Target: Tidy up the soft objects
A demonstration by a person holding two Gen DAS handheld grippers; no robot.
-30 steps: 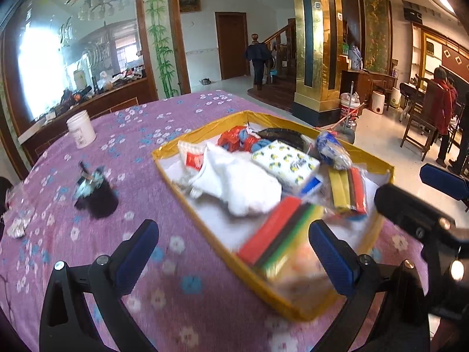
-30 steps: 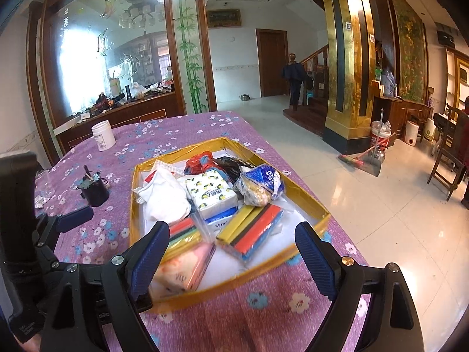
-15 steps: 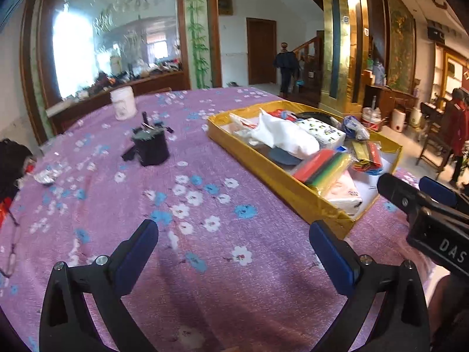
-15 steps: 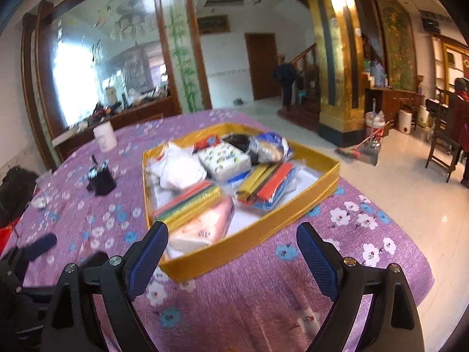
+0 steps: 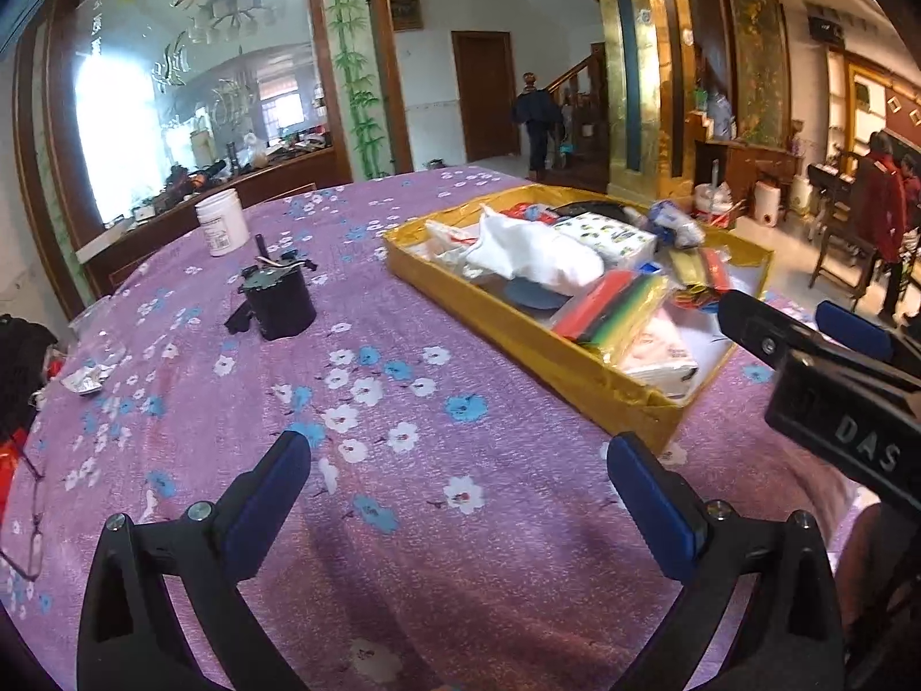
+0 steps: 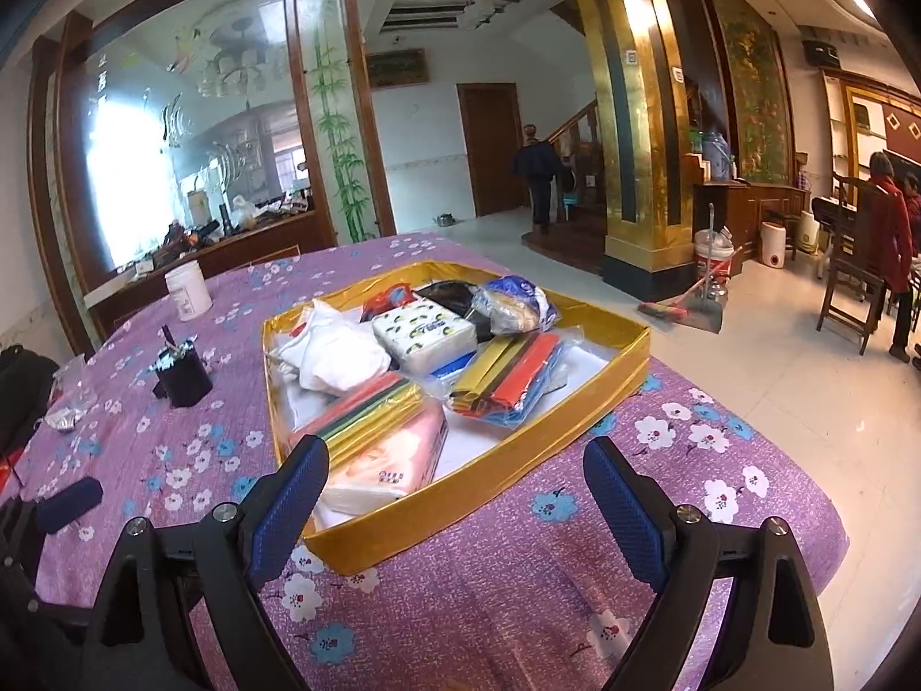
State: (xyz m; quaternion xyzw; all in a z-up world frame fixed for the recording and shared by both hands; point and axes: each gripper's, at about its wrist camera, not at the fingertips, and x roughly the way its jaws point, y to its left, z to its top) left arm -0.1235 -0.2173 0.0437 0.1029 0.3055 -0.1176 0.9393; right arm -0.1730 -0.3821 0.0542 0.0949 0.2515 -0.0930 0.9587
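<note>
A gold tray (image 6: 506, 458) (image 5: 518, 340) sits on the purple flowered tablecloth and holds several soft items: a white cloth (image 6: 337, 351) (image 5: 535, 256), a patterned tissue pack (image 6: 426, 334) (image 5: 610, 233), a pink tissue pack (image 6: 391, 455) (image 5: 662, 351), striped coloured packs (image 6: 506, 371) (image 5: 616, 308) and a blue bag (image 6: 515, 302). My left gripper (image 5: 457, 495) is open and empty over bare cloth, left of the tray. My right gripper (image 6: 455, 504) is open and empty at the tray's near edge; it also shows in the left wrist view (image 5: 829, 345).
A black pen holder (image 5: 279, 302) (image 6: 181, 374) and a white jar (image 5: 221, 221) (image 6: 187, 291) stand left of the tray. Foil scraps (image 5: 86, 380) lie at the table's left edge. The table edge (image 6: 806, 495) drops to tiled floor at right.
Both grippers have pulled back from over the tray toward the table's near side, still open. The left one has swung left, so the tray now lies to its right.
</note>
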